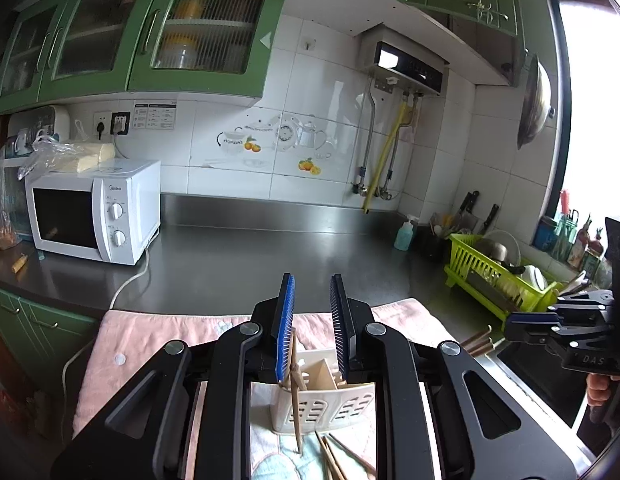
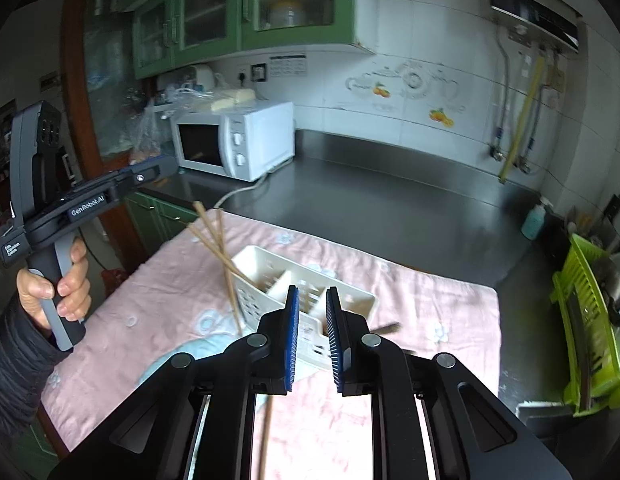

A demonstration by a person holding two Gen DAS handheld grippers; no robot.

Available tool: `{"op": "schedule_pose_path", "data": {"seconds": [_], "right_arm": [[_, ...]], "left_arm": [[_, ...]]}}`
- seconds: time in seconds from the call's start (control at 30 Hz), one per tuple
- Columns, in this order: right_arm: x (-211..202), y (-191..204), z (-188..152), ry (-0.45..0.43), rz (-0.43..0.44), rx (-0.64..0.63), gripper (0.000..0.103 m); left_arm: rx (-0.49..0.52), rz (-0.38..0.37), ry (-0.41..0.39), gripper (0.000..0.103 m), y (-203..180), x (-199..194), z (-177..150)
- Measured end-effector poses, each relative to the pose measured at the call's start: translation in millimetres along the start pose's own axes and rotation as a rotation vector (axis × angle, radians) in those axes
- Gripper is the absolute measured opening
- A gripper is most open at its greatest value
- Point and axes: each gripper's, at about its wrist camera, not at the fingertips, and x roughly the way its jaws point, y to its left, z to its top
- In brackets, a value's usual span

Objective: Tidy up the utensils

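A white slotted utensil holder stands on a pink towel; it also shows in the left wrist view. Wooden chopsticks lean in and beside its left end. My left gripper is open above the holder, and a chopstick hangs by its left pad. More chopsticks lie on the towel in front. My right gripper is open and empty over the holder, with a chopstick lying on the towel below it.
A white microwave stands at the back left of the dark counter. A green dish rack sits to the right beside the sink. A soap bottle and knives stand at the back right.
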Motion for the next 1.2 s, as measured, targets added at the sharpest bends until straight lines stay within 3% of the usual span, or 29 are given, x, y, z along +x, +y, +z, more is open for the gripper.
{"op": "schedule_pose_path", "data": {"seconds": [0.13, 0.27, 0.57, 0.9, 1.2], "right_arm": [[11, 12, 4, 0.001, 0.058, -0.012, 0.014], [26, 24, 9, 0.004, 0.114, -0.021, 0.014], [75, 50, 32, -0.001, 0.243, -0.007, 0.014], [126, 50, 55, -0.004, 0.379, 0.05, 0.014], [144, 58, 62, -0.008, 0.374, 0.045, 0.014]], "left_arm": [[-0.001, 0.015, 0.002, 0.019, 5, -11, -3], [-0.009, 0.032, 0.013, 0.029, 12, -23, -12], [-0.064, 0.062, 0.075, 0.03, 35, -44, -48], [-0.097, 0.093, 0.114, 0.034, 56, -57, -80], [-0.112, 0.1, 0.14, 0.038, 61, -55, -94]]}}
